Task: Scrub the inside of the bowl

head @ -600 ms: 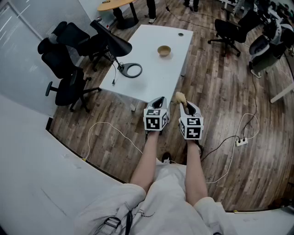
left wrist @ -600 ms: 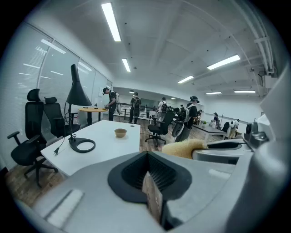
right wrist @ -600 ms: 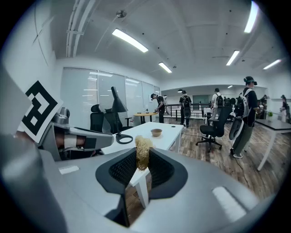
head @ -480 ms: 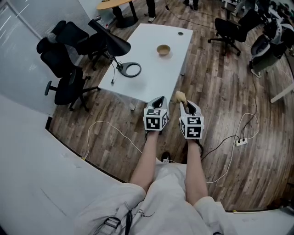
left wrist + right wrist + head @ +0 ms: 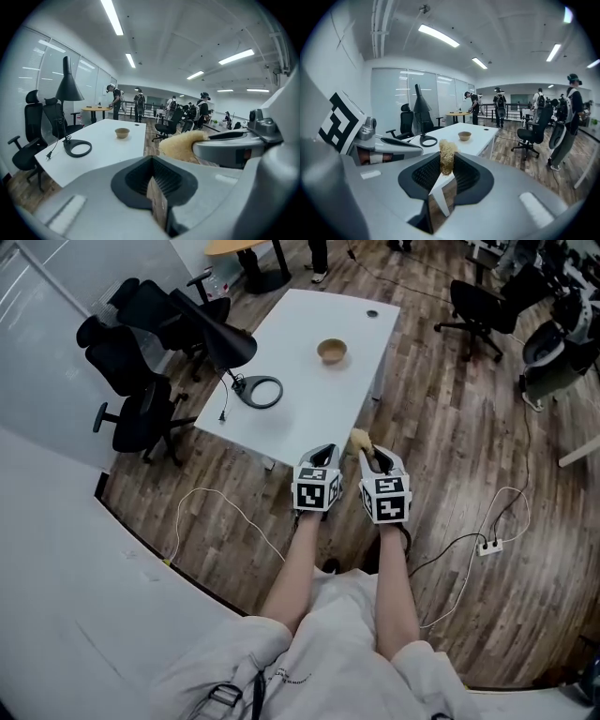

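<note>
Grips a pale yellow fibrous scrubbing pad (image 5: 447, 157) between the closed jaws of the right gripper (image 5: 375, 458), tuft poking out past the tips. Holds the left gripper (image 5: 322, 450) just beside it over the brown wood-plank floor (image 5: 450, 456), jaws pressed together on nothing. Shows the small round tan bowl (image 5: 332, 351) upright toward the far end of the white rectangular table (image 5: 309, 418), well apart from both grippers.

Bowl (image 5: 332, 351) interior too small to tell; scrubber (image 5: 359, 439) half hidden behind right tongs (image 5: 374, 457).
</note>
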Motion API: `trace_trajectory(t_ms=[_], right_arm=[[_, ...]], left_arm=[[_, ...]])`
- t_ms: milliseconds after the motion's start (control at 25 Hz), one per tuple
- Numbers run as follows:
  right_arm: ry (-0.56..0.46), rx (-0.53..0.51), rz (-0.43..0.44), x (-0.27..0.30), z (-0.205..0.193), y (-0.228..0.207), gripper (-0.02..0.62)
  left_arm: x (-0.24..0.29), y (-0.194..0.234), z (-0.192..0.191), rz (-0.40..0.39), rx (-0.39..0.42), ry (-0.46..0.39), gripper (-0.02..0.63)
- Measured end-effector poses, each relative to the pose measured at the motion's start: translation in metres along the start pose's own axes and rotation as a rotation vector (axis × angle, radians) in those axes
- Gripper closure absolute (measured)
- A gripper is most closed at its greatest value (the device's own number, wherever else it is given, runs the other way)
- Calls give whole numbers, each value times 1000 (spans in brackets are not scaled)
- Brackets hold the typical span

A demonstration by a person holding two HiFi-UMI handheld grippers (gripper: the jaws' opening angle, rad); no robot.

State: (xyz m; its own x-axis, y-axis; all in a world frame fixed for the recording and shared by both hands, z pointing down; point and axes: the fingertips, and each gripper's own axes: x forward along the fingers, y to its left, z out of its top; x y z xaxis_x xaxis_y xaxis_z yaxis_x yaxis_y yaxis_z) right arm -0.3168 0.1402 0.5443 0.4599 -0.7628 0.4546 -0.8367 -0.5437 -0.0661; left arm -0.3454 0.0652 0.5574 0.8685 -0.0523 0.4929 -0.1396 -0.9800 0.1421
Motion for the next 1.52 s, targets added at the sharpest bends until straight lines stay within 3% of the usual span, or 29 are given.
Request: trace_trajectory(t_ms=[320, 520, 720, 920, 1040, 1120, 1320, 1520], right_arm=[[25, -77, 138, 35, 58, -77, 492], [29, -111, 243, 45, 77, -114, 491], [63, -131, 352, 62, 68, -140, 491], [78, 41, 327, 56, 48, -169, 491], [142, 63, 317, 61, 30, -175, 491], [152, 93, 326, 65, 32, -180, 491], [171, 8, 315, 76, 36, -202, 489], [184, 3, 297, 101, 43, -232, 489]], left_arm=[[49, -12, 51, 58, 37, 21, 606], [71, -1, 84, 138, -56, -29, 606], [91, -10, 84, 203, -129, -31, 606], [111, -18, 97, 233, -218, -59, 606], [119, -25, 103, 202, -214, -87, 606], [131, -32, 93, 179, -211, -60, 606], [159, -38, 72, 131, -186, 11, 606], [194, -25, 89, 125, -255, -23, 606]])
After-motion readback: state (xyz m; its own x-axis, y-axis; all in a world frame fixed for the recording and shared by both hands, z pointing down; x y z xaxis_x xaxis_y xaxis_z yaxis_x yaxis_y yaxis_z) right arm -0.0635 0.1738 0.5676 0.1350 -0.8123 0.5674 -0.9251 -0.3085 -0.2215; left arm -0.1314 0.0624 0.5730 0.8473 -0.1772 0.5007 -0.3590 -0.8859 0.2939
